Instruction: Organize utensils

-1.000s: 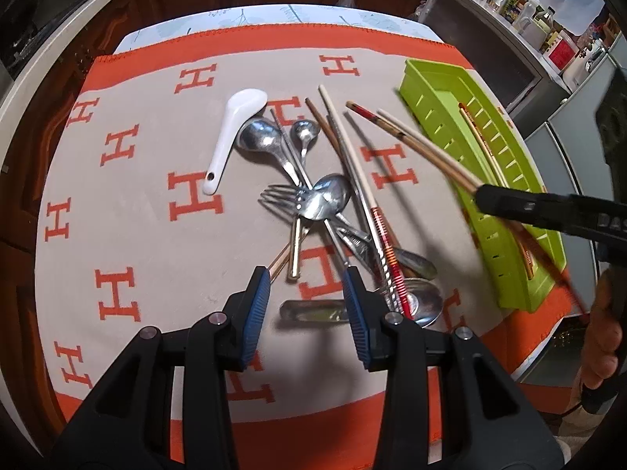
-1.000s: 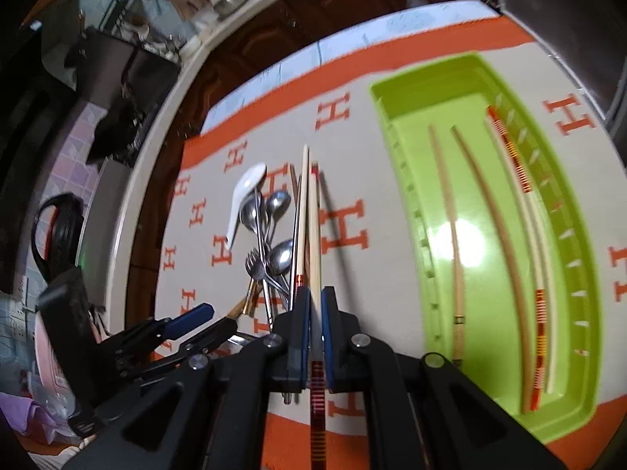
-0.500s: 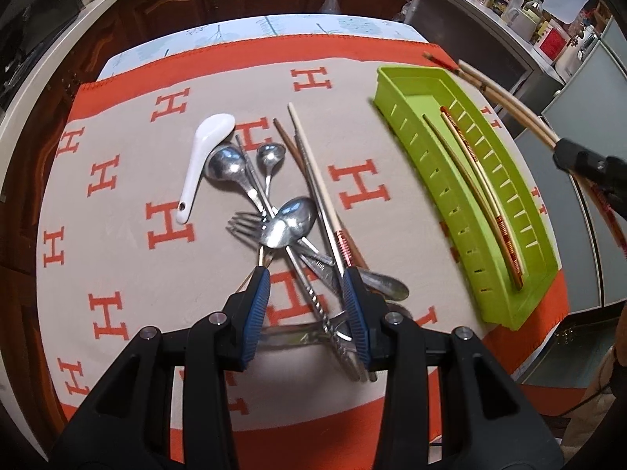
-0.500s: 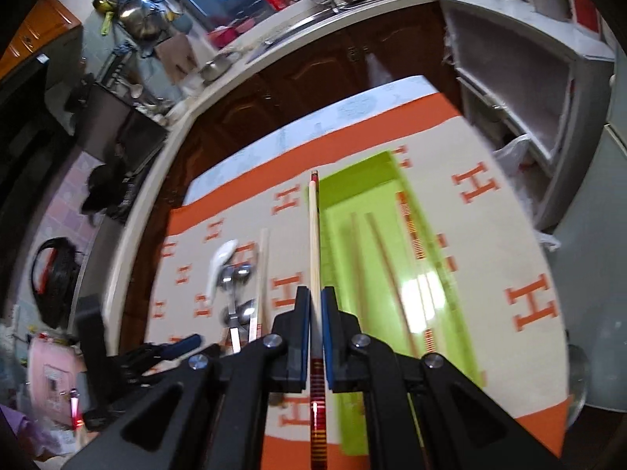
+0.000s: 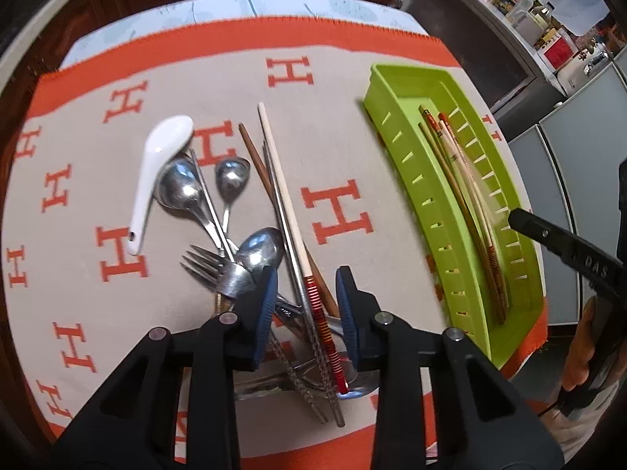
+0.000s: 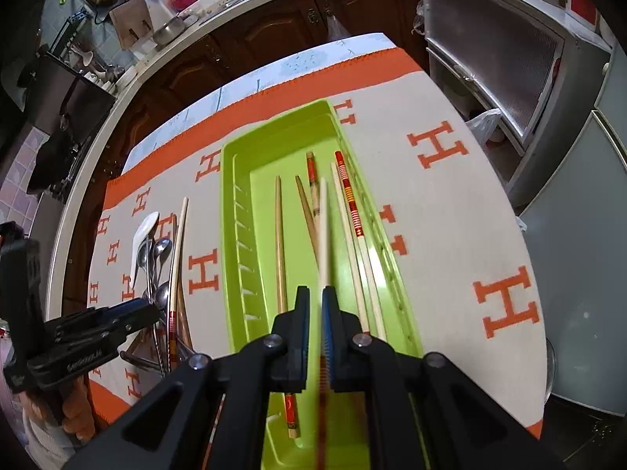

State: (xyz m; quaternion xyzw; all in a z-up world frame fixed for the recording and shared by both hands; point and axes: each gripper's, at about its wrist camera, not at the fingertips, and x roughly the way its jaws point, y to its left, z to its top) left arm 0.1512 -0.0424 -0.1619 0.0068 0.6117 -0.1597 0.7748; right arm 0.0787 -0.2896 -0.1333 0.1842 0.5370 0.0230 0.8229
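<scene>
Even indoor light, strong fisheye bending and dark corners in both views; the chopstick [image 6: 323, 235] at lower centre is motion-blurred.

One green tray [image 6: 235, 211] sits on the cloth, with five chopsticks [image 6: 279, 243] in or over it. Outside it lie one white ceramic spoon [image 5: 154, 172], at least three metal spoons [image 5: 182, 190], one fork [image 5: 207, 268] and about four more chopsticks [image 5: 282, 192].

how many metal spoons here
3 clearly: large spoon beside the white spoon, small spoon right of it, third spoon by the fork. More may hide under the left gripper.
</scene>
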